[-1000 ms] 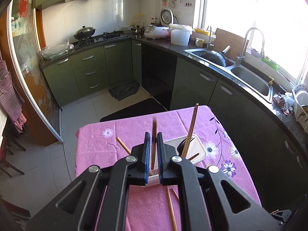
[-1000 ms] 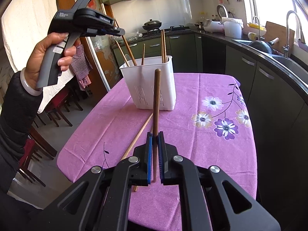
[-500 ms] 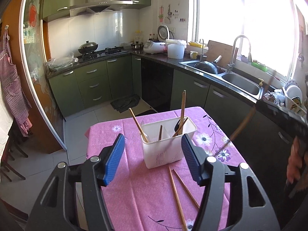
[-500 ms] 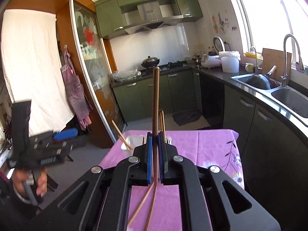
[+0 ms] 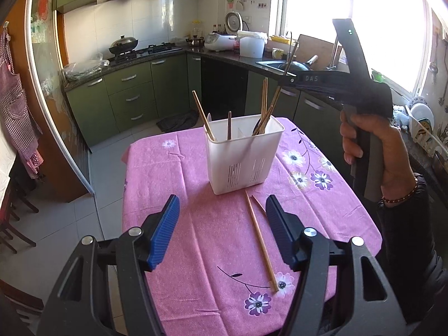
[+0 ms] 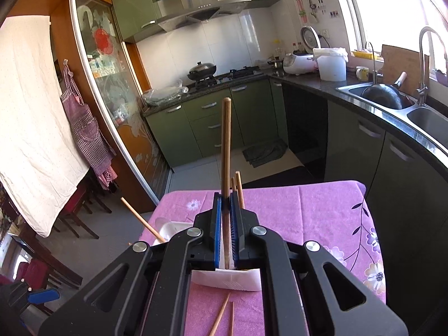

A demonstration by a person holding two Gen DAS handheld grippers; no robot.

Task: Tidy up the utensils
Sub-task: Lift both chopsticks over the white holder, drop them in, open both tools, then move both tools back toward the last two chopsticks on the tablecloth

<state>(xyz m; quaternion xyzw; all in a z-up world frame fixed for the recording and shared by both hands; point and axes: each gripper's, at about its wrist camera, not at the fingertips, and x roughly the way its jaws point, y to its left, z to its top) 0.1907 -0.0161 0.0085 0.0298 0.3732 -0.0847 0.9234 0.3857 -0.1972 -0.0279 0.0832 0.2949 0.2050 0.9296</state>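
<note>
Since half a second back: right gripper brought over the holder, its chopstick now above the right-hand compartment; left gripper pulled back slightly, unchanged otherwise.

Left gripper: jaws spread wide, nothing between them, hovering low above the tablecloth. Just beyond, two chopsticks lying loose on the cloth, near ends crossed close to the holder's base. Further on, the holder standing upright mid-table, several chopsticks and a dark utensil already inside, leaning.

Right gripper: clamped on one chopstick, held near-vertical above the holder, lower tip apparently inside the rim, though hidden by the jaws in its own view.

For the step in hand: keep the stick upright, lower until the tip is well below the rim, avoid the leaning sticks, then release. Risk judged to be a bounce off the divider.

Left view alone shows the holder whole, its divider and the right hand. Right view alone shows the clamp on the stick, plus only a sliver of the holder below.
</note>
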